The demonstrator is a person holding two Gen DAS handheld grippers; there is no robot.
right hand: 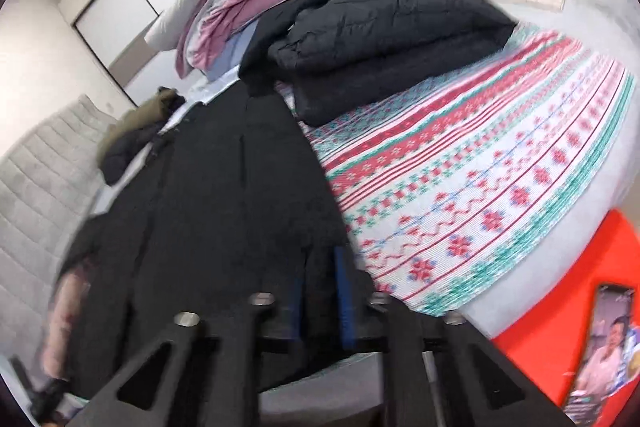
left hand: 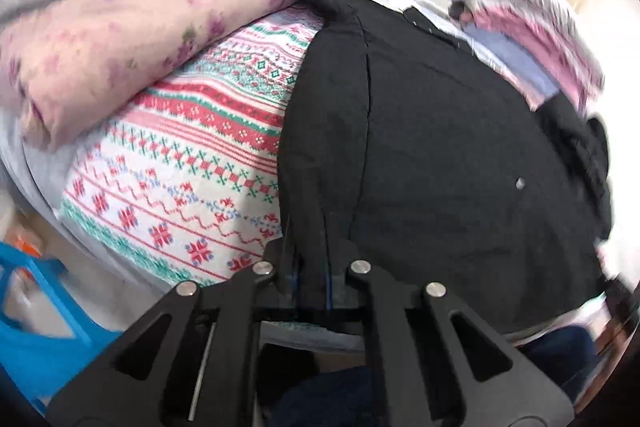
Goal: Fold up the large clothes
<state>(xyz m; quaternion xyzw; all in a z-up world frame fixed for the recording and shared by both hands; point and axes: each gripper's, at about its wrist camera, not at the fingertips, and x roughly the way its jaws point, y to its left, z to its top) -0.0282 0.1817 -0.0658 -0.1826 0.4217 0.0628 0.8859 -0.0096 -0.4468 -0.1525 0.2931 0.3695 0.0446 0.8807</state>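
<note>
Fingers of left gripper (left hand: 310,267) and right gripper (right hand: 320,303) clamp long black coat's (left hand: 440,147) hem, lower centre of frame, over patterned red-and-green bedspread (left hand: 192,163)

My left gripper (left hand: 310,259) low at the frame's bottom, jaws drawn close together with dark cloth pinched between them, my right gripper (right hand: 320,303) likewise low, blue-padded jaws nearly closed on dark fabric, both pointing forward, linkage arms splayed behind

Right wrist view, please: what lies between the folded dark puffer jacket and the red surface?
Only the snowflake-patterned bedspread, between the puffer jacket and the red surface.
</note>
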